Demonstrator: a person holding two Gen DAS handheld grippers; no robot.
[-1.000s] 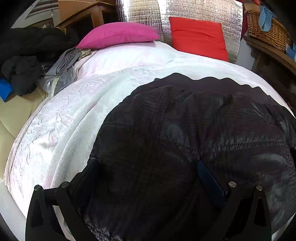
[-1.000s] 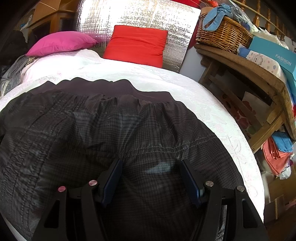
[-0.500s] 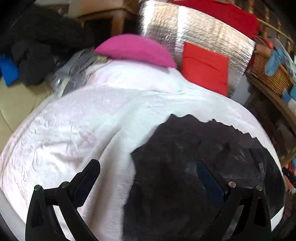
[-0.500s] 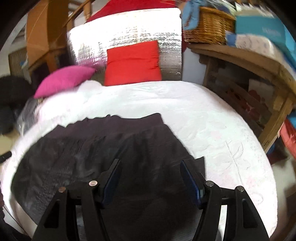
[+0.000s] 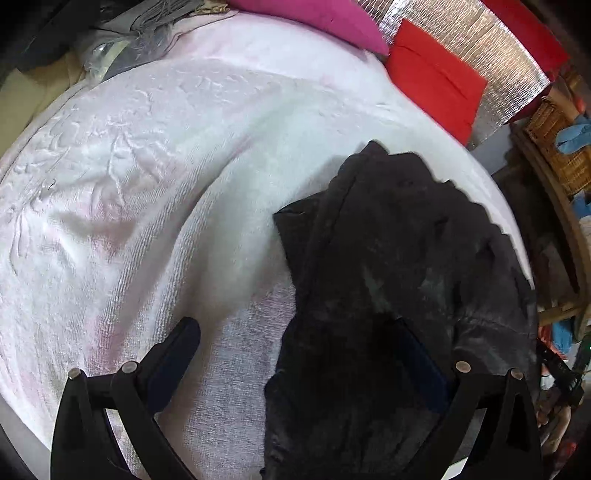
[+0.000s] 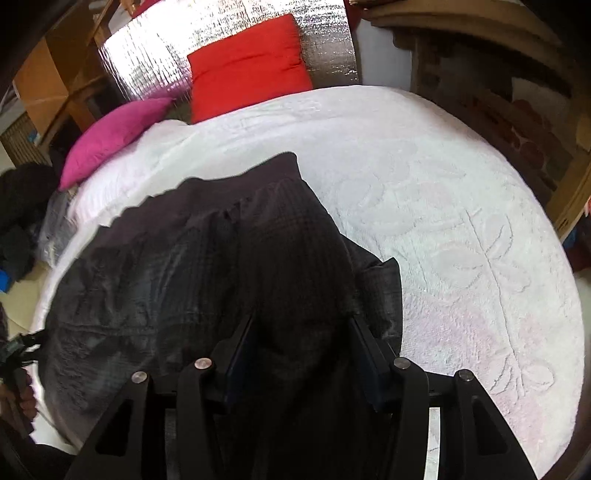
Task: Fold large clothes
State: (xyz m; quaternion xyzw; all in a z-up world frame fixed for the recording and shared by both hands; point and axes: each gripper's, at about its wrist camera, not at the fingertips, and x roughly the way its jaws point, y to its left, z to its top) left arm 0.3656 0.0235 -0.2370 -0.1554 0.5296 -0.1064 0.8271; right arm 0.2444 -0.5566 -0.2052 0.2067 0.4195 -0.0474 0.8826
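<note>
A dark checked garment (image 5: 399, 266) lies rumpled on the white bedspread (image 5: 147, 184). My left gripper (image 5: 295, 325) is open wide over the garment's left edge: its left finger (image 5: 177, 347) is above bare bedspread and its right finger (image 5: 421, 358) is above the dark cloth. In the right wrist view the garment (image 6: 192, 266) runs from the middle to the left, with a raised fold leading down between the fingers. My right gripper (image 6: 301, 321) is closing, with dark fabric between its jaws; I cannot see the pads pressing on it.
A pink pillow (image 6: 110, 136) and a red cushion (image 6: 251, 62) lean at the head of the bed against a silver foil panel (image 6: 155, 55). Dark clothes (image 5: 44, 33) are heaped at the far left. A wicker basket (image 5: 554, 147) and wooden shelves (image 6: 498, 74) stand to the right.
Both views have swung and rolled. The garment no longer fills the left wrist view and now sits at its right. The right gripper's fingers have drawn closer together around the fabric.
</note>
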